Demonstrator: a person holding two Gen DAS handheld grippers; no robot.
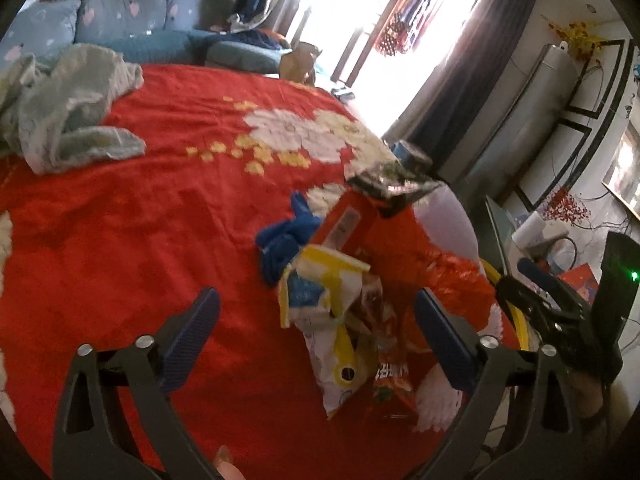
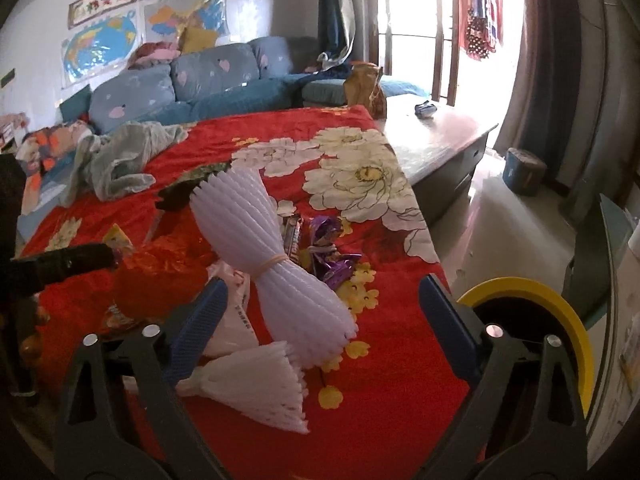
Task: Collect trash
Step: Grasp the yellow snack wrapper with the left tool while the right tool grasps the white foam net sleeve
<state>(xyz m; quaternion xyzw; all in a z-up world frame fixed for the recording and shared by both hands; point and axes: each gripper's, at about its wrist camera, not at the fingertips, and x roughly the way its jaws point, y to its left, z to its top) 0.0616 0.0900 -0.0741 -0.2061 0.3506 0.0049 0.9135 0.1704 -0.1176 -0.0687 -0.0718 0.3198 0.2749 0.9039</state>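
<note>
Red floral bedspread (image 1: pixel 140 220) fills the left wrist view, and the left gripper (image 1: pixel 316 332) hangs wide apart over a crumpled white-and-yellow snack wrapper (image 1: pixel 320 308), gripping nothing; a blue crumpled wrapper (image 1: pixel 284 240) lies just beside it. Over to the right wrist view: the right gripper (image 2: pixel 320 320) is spread wide too, a white ribbed foam sleeve bundle (image 2: pixel 276 256) lying between its fingers, unpinched, purple candy wrappers (image 2: pixel 332 256) beside it.

Crumpled yellow-and-white snack bag (image 1: pixel 320 312) lying atop an orange-red wrapper (image 1: pixel 394 380), beside a blue wad (image 1: pixel 286 240) and a flat orange packet (image 1: pixel 352 224). White foam fruit net (image 2: pixel 276 256), cinched by a rubber band, lying obliquely beside purple candy wrappers (image 2: pixel 334 258) and a white plastic bag (image 2: pixel 236 320).
</note>
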